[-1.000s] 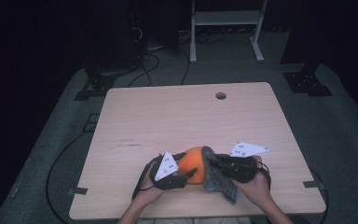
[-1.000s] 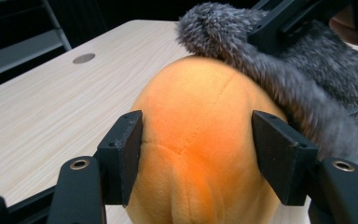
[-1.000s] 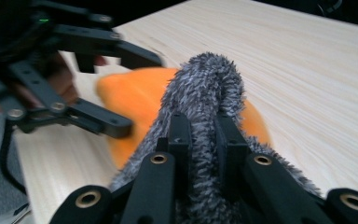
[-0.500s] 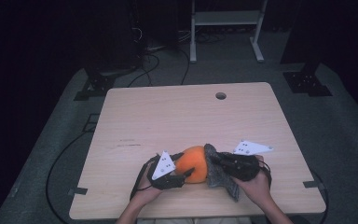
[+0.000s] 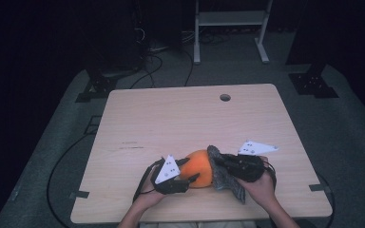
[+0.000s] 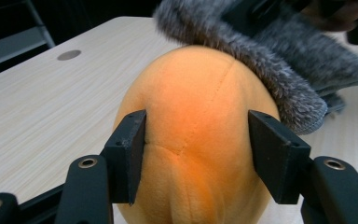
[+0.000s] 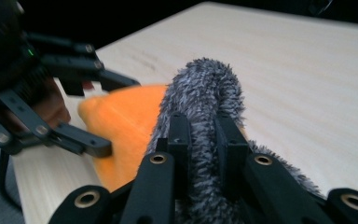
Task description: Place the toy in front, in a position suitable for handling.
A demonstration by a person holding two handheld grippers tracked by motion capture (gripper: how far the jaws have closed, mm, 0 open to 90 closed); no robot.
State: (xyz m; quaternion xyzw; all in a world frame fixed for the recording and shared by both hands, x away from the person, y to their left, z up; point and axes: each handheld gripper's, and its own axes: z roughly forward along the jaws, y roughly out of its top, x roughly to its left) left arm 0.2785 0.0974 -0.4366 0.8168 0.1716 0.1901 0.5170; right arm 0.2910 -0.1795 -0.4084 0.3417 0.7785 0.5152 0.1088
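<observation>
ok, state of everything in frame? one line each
orange plush: on the table, squeezed between the left jaws
grey fuzzy cloth: pinched, draped against the plush's far side
left gripper: jaws just closing, pads on the plush
right gripper: shut on the cloth
table: wooden, cable hole at far edge

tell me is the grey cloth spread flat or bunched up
Bunched up: the grey cloth is pinched into a thick fold by the right gripper and draped against the orange plush.
</observation>
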